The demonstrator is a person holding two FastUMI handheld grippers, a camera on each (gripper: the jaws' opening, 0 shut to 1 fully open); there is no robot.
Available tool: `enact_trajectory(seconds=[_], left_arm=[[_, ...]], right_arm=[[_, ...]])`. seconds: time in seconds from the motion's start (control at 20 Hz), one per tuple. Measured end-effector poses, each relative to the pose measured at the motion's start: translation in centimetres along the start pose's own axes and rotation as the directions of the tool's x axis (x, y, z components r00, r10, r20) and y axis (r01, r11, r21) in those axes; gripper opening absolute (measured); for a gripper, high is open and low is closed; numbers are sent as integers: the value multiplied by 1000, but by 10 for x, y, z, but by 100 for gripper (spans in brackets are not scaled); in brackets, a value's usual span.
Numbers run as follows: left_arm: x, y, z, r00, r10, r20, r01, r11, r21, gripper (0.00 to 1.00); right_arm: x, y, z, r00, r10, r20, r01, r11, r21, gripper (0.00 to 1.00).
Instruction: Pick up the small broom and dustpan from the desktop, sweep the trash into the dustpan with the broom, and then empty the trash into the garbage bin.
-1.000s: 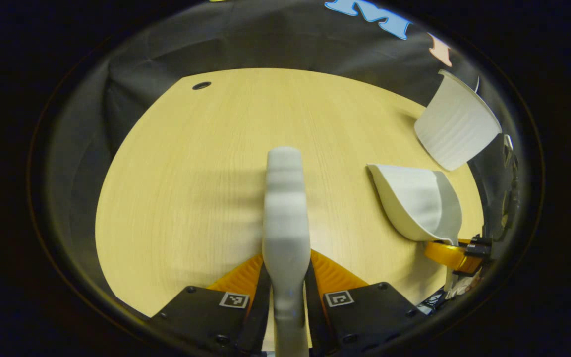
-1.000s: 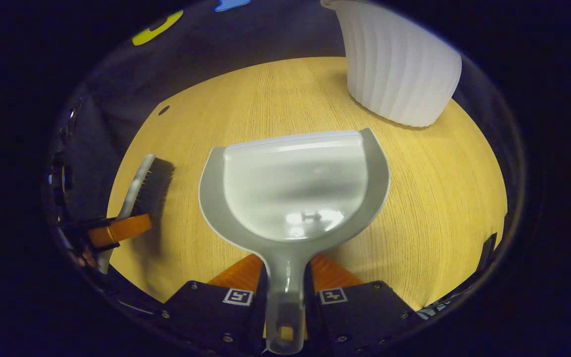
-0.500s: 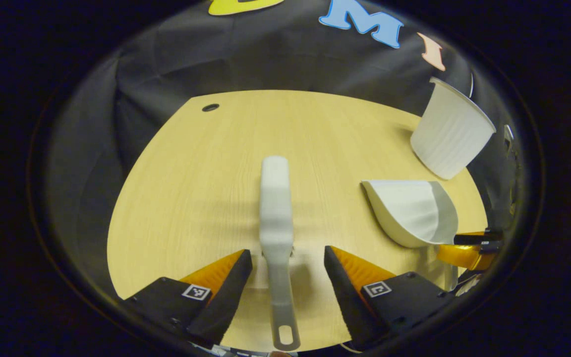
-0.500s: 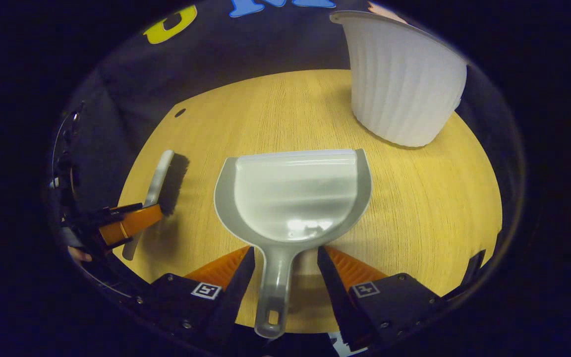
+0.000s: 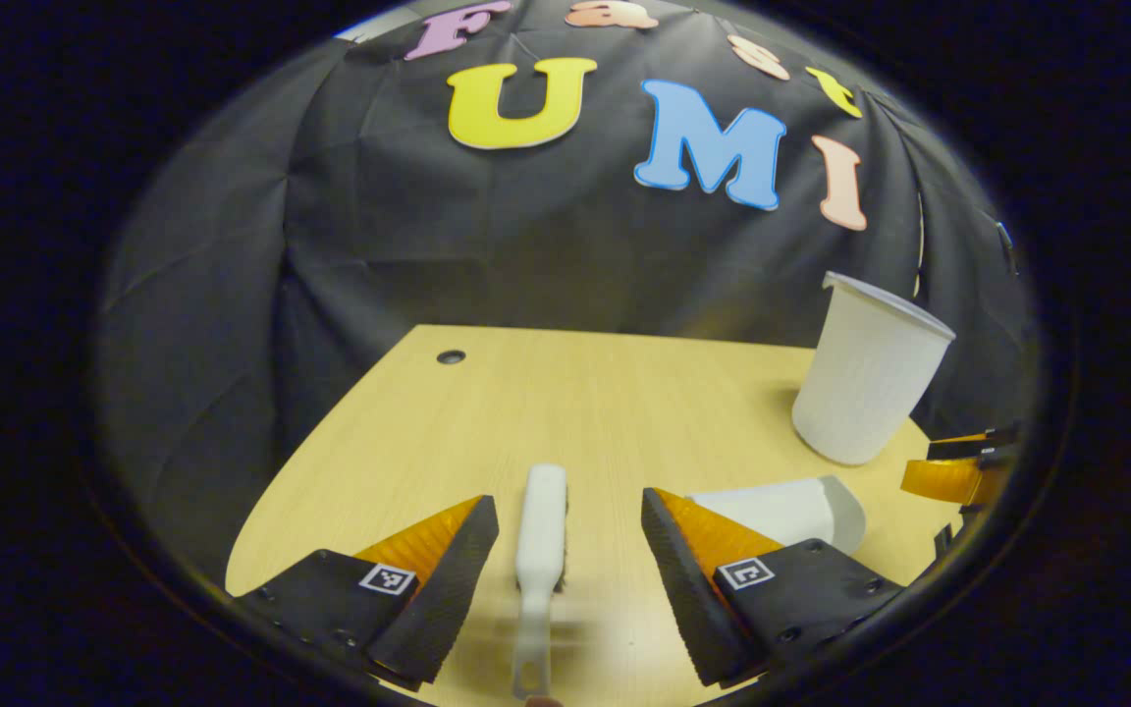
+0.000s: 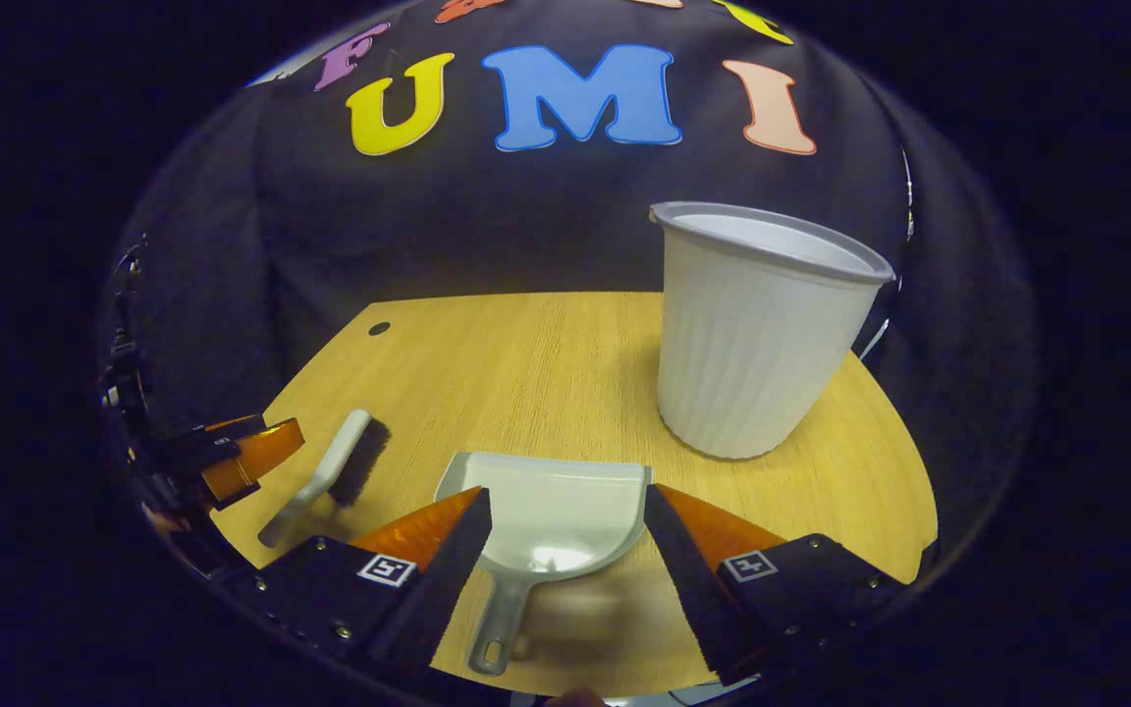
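The small white broom lies flat on the wooden desktop, lengthwise between the spread fingers of my open left gripper, untouched by them. In the right gripper view, the grey dustpan rests on the desktop, its handle towards me, between the fingers of my open right gripper. The broom also lies at lower left there, dark bristles facing right. The dustpan peeks out behind the left gripper's right finger. The white ribbed garbage bin stands upright just beyond the dustpan.
The bin stands at the desk's far right in the left gripper view. A small round hole marks the desk's far left corner. Black cloth walls close the desk behind and at both sides. The other gripper's fingers show at the left edge.
Both grippers opened, letting the broom and the dustpan rest on the desk. Both have since lifted and pulled back, so more of the wall and the upright bin shows.
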State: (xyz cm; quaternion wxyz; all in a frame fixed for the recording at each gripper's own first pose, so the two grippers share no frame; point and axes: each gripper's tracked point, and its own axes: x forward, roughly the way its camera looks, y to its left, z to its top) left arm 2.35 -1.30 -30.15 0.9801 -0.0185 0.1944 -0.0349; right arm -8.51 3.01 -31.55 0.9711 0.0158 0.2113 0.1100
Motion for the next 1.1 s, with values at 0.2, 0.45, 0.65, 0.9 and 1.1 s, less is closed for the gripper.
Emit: enact_trajectory(seconds=[0.2, 0.45, 0.65, 0.9, 1.1], left_arm=[[-18, -15, 52, 982, -5, 187, 6, 1000, -4, 96], [-41, -34, 92, 941, -60, 334, 46, 998, 48, 96], [-51, -40, 106, 926, -90, 368, 70, 995, 68, 95], [-55, -41, 112, 917, -137, 375, 104, 989, 109, 96], [-62, -54, 120, 909, -153, 387, 116, 986, 118, 96]], right_arm=[[-8, -9, 30, 982, -33, 184, 43, 998, -53, 97], [-24, -18, 64, 935, -82, 345, 92, 996, -13, 97], [-31, -22, 68, 916, -124, 383, 131, 991, 8, 97], [-42, -26, 74, 899, -168, 403, 170, 985, 31, 97], [-66, -37, 80, 868, -200, 454, 195, 979, 58, 97]])
